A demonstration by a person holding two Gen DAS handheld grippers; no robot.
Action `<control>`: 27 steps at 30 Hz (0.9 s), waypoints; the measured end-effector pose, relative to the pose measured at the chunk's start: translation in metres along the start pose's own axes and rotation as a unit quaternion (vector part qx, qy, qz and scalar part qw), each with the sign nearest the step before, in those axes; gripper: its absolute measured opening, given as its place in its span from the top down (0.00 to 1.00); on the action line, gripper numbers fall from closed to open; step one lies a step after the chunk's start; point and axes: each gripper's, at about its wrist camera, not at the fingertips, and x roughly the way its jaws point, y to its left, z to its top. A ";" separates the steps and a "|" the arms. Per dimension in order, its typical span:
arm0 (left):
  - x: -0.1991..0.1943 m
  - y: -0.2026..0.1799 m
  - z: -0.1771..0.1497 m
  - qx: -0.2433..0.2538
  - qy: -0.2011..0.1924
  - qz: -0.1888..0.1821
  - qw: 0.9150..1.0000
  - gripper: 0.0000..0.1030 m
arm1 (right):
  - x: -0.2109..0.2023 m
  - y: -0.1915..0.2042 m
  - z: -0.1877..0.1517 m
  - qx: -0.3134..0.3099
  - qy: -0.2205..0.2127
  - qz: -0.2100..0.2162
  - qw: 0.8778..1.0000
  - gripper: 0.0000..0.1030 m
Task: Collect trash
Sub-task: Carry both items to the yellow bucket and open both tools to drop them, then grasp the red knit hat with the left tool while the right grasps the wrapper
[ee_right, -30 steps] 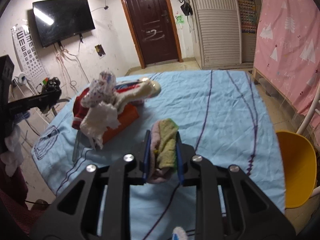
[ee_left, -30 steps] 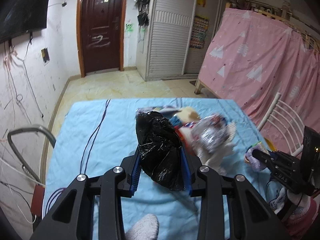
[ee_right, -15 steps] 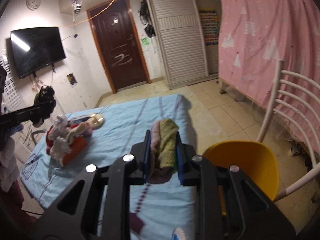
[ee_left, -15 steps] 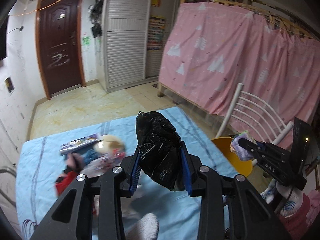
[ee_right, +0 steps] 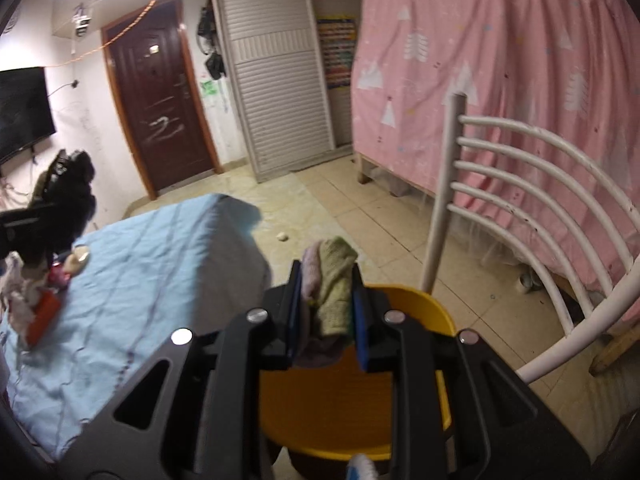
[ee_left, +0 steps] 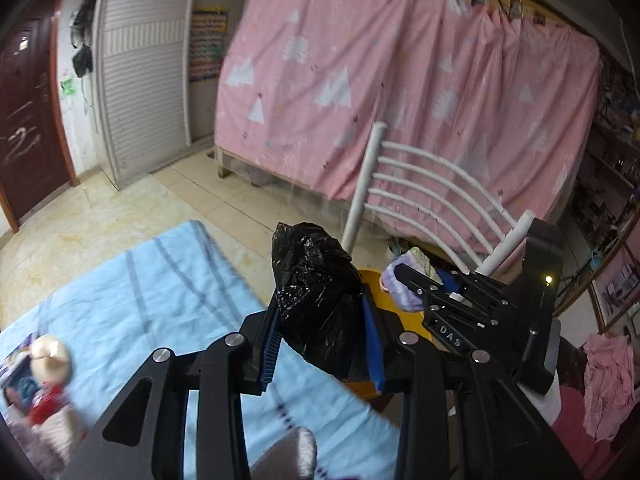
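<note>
Left tool (ee_left: pixel 322 344) clamped on crumpled black plastic bag (ee_left: pixel 316 300), held above the near right corner of the blue-sheeted bench (ee_left: pixel 132 300). Right tool (ee_right: pixel 326 312) gripping folded green-and-pink cloth wad (ee_right: pixel 330 284) over yellow chair seat (ee_right: pixel 348 396), white chair back (ee_right: pixel 532 200) to the right. Doll (ee_left: pixel 48 364) and clutter at left on bench.

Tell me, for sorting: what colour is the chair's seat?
Yellow; the chair's seat shows best in the right wrist view.
</note>
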 end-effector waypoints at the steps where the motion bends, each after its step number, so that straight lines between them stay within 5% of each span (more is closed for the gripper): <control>1: 0.009 -0.006 0.004 0.001 0.007 -0.002 1.000 0.75 | 0.004 -0.005 -0.001 0.004 0.001 -0.003 1.000 0.80; 3: 0.024 -0.014 0.011 0.000 0.019 -0.008 1.000 0.75 | 0.012 -0.016 -0.003 0.015 0.006 -0.006 1.000 0.76; 7: 0.060 -0.025 0.018 -0.006 0.050 -0.024 0.998 0.71 | 0.016 -0.034 -0.012 0.040 0.009 -0.004 0.999 0.45; 12: 0.093 -0.029 0.018 -0.015 0.080 -0.018 0.996 0.41 | 0.015 -0.045 -0.017 0.056 0.012 -0.005 0.998 0.43; 18: 0.090 -0.030 0.016 -0.021 0.082 -0.019 0.996 0.38 | 0.013 -0.041 -0.015 0.052 0.011 0.001 0.999 0.39; 27: 0.035 -0.014 0.014 -0.039 0.047 -0.018 0.998 0.34 | -0.008 -0.002 0.002 0.023 -0.006 0.028 0.999 0.31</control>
